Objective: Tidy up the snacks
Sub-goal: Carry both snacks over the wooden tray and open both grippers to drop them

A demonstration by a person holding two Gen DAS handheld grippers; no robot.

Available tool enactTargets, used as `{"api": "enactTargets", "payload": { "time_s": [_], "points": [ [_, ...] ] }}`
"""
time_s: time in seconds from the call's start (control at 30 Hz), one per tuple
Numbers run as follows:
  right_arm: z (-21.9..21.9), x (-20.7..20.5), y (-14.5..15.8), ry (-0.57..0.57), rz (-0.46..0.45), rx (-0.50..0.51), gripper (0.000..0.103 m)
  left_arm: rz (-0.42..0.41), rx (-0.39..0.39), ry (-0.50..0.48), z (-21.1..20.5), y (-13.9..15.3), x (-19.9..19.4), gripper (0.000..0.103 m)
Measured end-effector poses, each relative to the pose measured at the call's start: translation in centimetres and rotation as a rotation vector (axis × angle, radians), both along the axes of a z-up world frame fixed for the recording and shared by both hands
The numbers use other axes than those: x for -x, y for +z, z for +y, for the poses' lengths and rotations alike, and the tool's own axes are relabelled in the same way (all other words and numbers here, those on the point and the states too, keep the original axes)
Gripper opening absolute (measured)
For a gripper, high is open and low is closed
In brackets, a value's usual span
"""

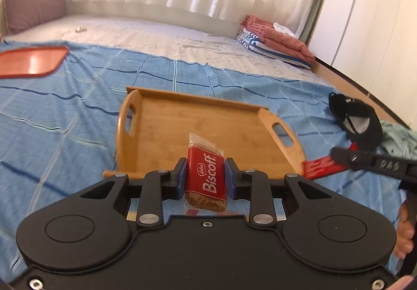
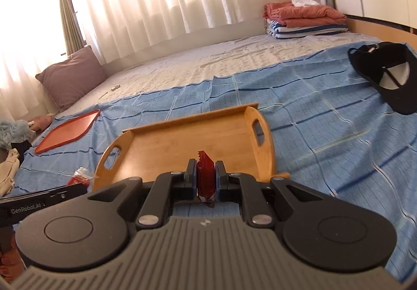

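I held Biscoff clamped in left gripper; right gripper pinched red packet tight. Both above blanket, tray at 12 o'clock, empty. Step: carry. Next, I judged: advance over tray, lower, release.

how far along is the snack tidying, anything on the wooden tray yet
Nothing looks done yet: the wooden tray on the blue cloth shows no snacks on it. In hand: the left gripper is shut on a Biscoff packet, and the right gripper is shut on a dark red snack wrapper, both held before the tray. Left: setting both down, presumably on the tray.
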State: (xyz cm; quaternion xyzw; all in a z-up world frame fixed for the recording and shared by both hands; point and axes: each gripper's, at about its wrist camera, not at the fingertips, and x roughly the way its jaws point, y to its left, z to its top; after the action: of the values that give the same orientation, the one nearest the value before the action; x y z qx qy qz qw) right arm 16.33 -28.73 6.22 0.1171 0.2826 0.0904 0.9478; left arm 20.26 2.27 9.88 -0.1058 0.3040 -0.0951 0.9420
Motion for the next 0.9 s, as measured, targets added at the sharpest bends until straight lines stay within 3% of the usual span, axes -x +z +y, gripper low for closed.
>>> {"api": "enactTargets", "payload": {
  "time_s": [0.2, 0.37, 0.57, 0.73, 0.9],
  "points": [
    [2.6, -6.4, -1.9, 0.045, 0.074, 0.058, 0.016, 0.059, 0.020, 0.023, -0.3, -1.8, -7.1, 0.029],
    [3.5, -9.6, -3.4, 0.066, 0.109, -0.039, 0.016, 0.117, 0.021, 0.042, -0.5, -4.2, -10.6, 0.029],
    [3.8, -11.7, -5.1, 0.094, 0.163, -0.111, 0.016, 0.145, -0.012, 0.063, -0.6, -6.6, -12.4, 0.029],
    [3.2, -12.6, -5.9, 0.092, 0.182, -0.111, 0.016, 0.150, -0.023, 0.059, -0.9, -7.5, -12.9, 0.029],
    [1.3, -13.3, -7.0, 0.077, 0.233, -0.175, 0.021, 0.157, -0.032, 0.056, -1.3, -8.0, -13.0, 0.029]
  ]
}}
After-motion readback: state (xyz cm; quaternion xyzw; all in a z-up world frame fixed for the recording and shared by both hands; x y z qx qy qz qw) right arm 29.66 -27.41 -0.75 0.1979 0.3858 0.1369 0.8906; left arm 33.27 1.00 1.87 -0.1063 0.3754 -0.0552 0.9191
